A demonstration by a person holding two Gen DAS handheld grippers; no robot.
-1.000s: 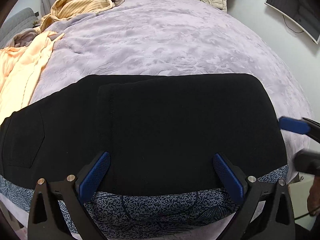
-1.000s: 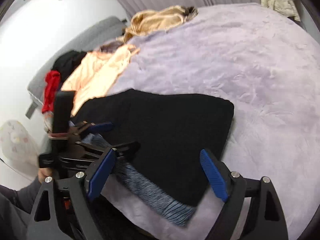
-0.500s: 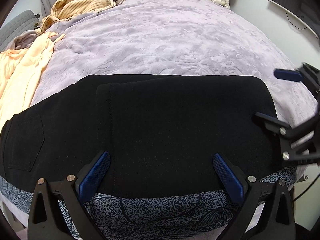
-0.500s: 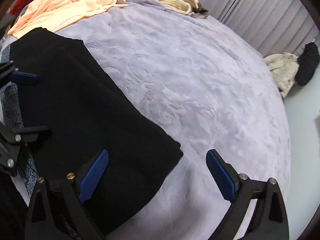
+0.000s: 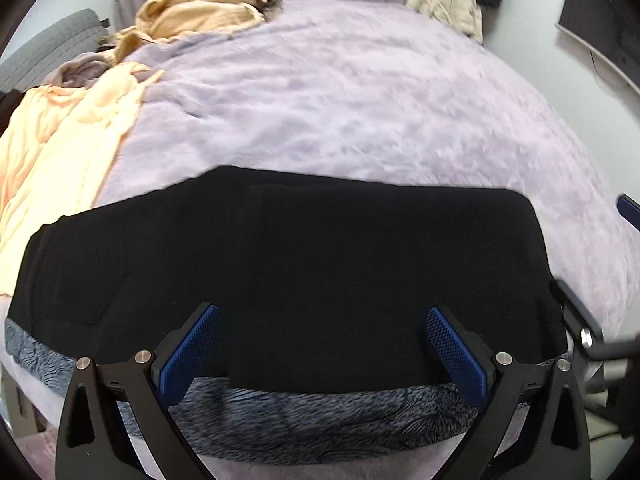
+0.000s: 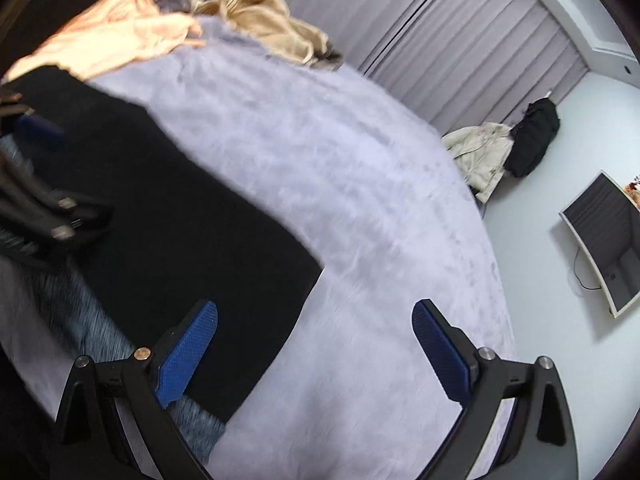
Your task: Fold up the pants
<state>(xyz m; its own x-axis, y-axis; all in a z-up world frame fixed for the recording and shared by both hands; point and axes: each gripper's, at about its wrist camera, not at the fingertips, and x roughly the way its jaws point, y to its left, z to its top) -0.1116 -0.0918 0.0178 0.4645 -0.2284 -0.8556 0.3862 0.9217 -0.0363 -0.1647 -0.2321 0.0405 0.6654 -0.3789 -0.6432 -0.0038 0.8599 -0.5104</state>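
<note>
The black pants [image 5: 288, 280] lay folded flat on a lilac bed [image 5: 360, 100], near its front edge, with their long axis running from nine o'clock to three o'clock across the left wrist view. Under their near edge showed a strip of grey patterned cloth [image 5: 320, 416].

The left hand-held gripper [image 5: 322, 354] hovered over the middle of the near edge, at six o'clock from the pants, released, its blue pads spread wide and grasping nothing. The right hand-held gripper [image 6: 316, 350] was also released and empty. It stood at the three o'clock end of the pants, and in its own view the near corner of the pants [image 6: 248, 364] lay at about nine o'clock from it, just beside its left pad [image 6: 186, 356].

A peach garment [image 5: 68, 152] and a tan striped one [image 5: 192, 16] lay well apart, toward ten and eleven o'clock.

By my judgement the right hand-held gripper was nearer the end that a further fold along the long axis would lift; the left was better placed for the middle.
</note>
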